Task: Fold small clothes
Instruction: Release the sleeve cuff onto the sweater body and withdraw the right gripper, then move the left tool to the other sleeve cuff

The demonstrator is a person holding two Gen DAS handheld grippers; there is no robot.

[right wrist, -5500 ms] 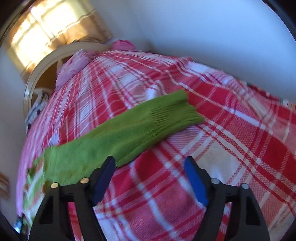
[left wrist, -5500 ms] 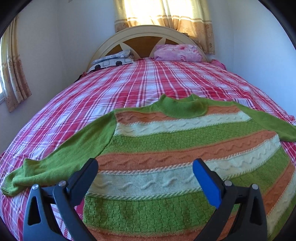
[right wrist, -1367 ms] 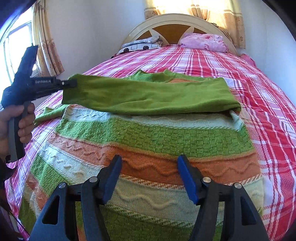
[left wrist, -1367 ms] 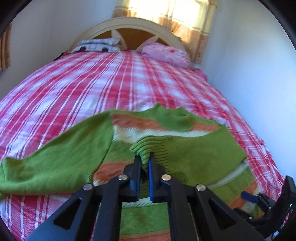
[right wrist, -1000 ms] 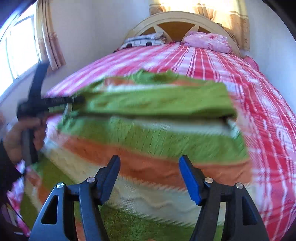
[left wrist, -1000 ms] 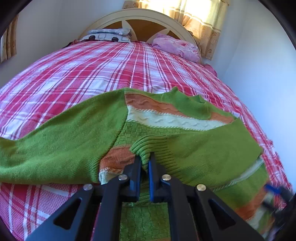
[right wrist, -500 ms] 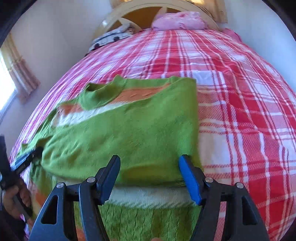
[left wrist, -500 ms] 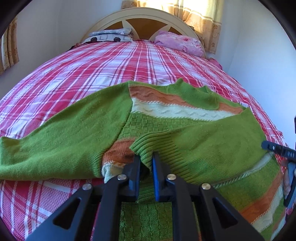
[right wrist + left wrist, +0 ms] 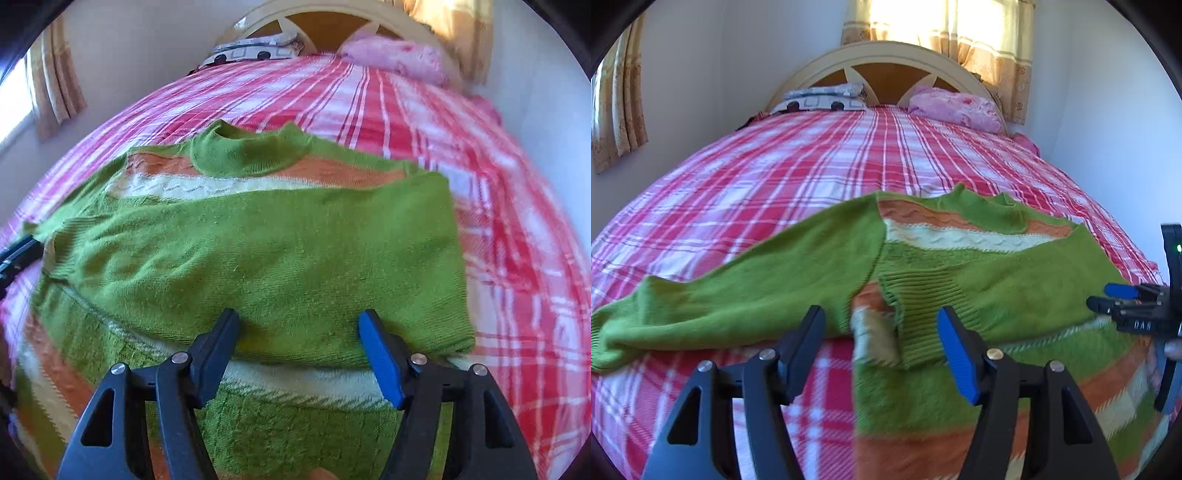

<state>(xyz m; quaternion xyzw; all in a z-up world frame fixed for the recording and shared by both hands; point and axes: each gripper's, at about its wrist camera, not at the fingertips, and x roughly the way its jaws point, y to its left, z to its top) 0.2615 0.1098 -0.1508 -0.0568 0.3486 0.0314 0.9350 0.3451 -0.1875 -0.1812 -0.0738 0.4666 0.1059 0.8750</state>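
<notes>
From where I sat, the lower hem of the sweater (image 9: 923,406) was cut off at the bottom of both views, hidden behind the gripper frames, and the near part of the left wrist view was smeared with blur, so I could not read the knit there. The sweater lay flat on the bed (image 9: 775,177), collar toward the headboard (image 9: 886,55), with its right sleeve (image 9: 258,258) folded across the chest and its ribbed cuff (image 9: 923,295) resting near the left edge of the body. The other sleeve (image 9: 738,291) stretched out to the left over the plaid cover; its end ran out toward the frame edge.

My left hand-held gripper (image 9: 882,354) stood wide, jaws apart, gripping nothing, with the cuff lying just ahead between the fingers. My right hand-held gripper (image 9: 297,350) was also wide and empty, hovering over the folded sleeve's near edge.

Only the left wrist view showed the right hand-held gripper from outside, at the far right edge, partly cropped. Only the right wrist view showed the folded sleeve's shoulder fold near the sweater's right side, plus a dark sliver of the left tool at the left edge. A pink pillow (image 9: 955,109) and a patterned pillow (image 9: 823,98) sat by the headboard.
</notes>
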